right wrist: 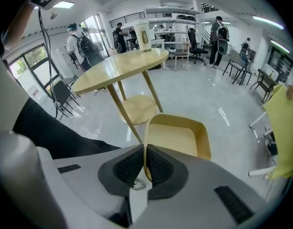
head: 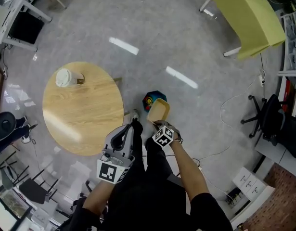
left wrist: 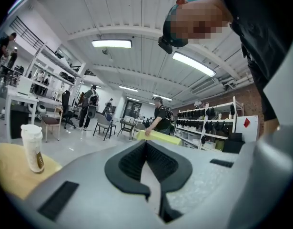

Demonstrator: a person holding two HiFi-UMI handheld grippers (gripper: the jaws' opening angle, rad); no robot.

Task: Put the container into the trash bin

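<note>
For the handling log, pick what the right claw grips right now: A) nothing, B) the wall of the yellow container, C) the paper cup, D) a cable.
B: in the right gripper view the right claw is shut on the thin wall of the yellow container, while the paper cup stands apart on the round table.

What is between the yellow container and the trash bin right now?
Nothing shows: in the head view the container, held by the right gripper, overlaps the trash bin edge.
</note>
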